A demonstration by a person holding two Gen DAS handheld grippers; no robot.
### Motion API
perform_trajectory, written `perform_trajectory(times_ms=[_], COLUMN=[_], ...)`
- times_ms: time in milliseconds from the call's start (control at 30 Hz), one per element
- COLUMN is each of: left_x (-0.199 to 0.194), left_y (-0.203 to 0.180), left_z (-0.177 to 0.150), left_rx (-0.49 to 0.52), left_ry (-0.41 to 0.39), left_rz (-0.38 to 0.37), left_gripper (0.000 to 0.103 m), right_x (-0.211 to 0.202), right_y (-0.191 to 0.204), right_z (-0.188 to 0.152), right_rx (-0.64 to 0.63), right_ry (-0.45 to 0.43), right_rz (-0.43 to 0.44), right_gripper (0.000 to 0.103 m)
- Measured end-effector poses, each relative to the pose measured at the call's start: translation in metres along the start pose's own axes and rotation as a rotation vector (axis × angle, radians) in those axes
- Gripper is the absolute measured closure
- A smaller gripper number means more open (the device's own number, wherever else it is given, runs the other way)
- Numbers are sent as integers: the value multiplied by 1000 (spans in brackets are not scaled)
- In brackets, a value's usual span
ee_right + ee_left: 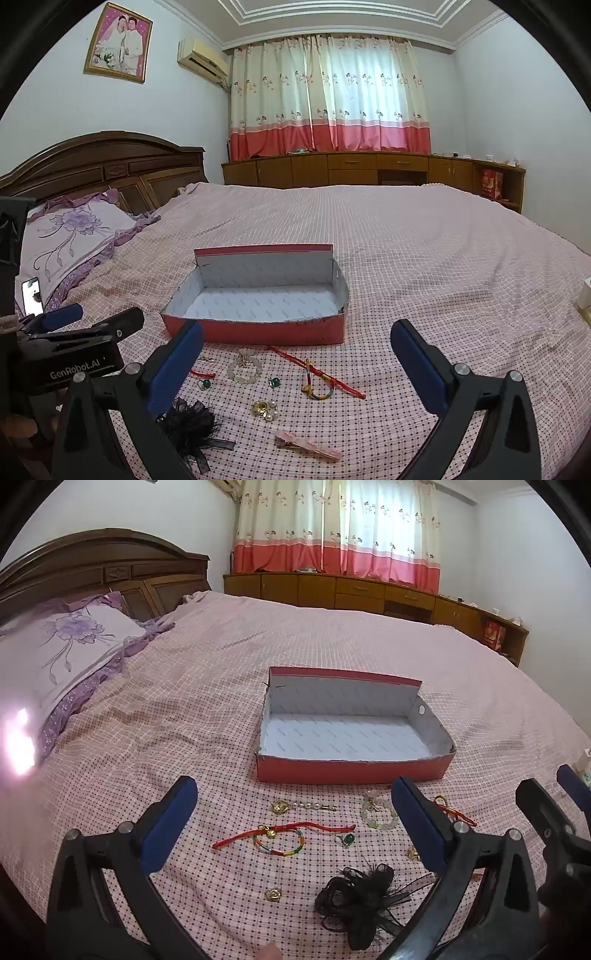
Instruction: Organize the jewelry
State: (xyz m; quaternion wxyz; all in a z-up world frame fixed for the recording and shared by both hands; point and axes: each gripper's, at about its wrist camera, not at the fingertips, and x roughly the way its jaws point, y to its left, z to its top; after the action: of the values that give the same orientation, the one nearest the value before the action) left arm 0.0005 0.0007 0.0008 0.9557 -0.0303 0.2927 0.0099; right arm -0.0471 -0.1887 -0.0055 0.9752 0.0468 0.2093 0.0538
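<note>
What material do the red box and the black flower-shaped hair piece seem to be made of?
Red box: probably cardboard, matte red outside, white inside; thin walls with a rough, torn-looking rim. Black flower piece: seemingly sheer mesh fabric or ribbon; looped, see-through petals with frayed strands.

Red box (352,771) with white patterned lining; pink checked bedspread (221,686); black flower hair clip (360,893); a pale, perhaps jade, bead bracelet (246,370).

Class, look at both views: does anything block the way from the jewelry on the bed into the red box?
Nothing visible does. The red box lies open and empty just beyond the jewelry; only its low front wall lies between.
</note>
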Motion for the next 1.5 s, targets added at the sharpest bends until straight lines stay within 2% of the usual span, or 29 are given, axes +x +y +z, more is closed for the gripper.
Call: perform_trajectory(times_ms=[1500], left_x=[-7], left_y=[-6], left_z=[0], left_rx=[10], left_ry=[-15], left_rz=[0], left_gripper=[5], right_x=[-2], right_y=[-1], right_z=[-1], right_rx=[1], right_ry=[2], right_rz=[1], right_gripper=[0])
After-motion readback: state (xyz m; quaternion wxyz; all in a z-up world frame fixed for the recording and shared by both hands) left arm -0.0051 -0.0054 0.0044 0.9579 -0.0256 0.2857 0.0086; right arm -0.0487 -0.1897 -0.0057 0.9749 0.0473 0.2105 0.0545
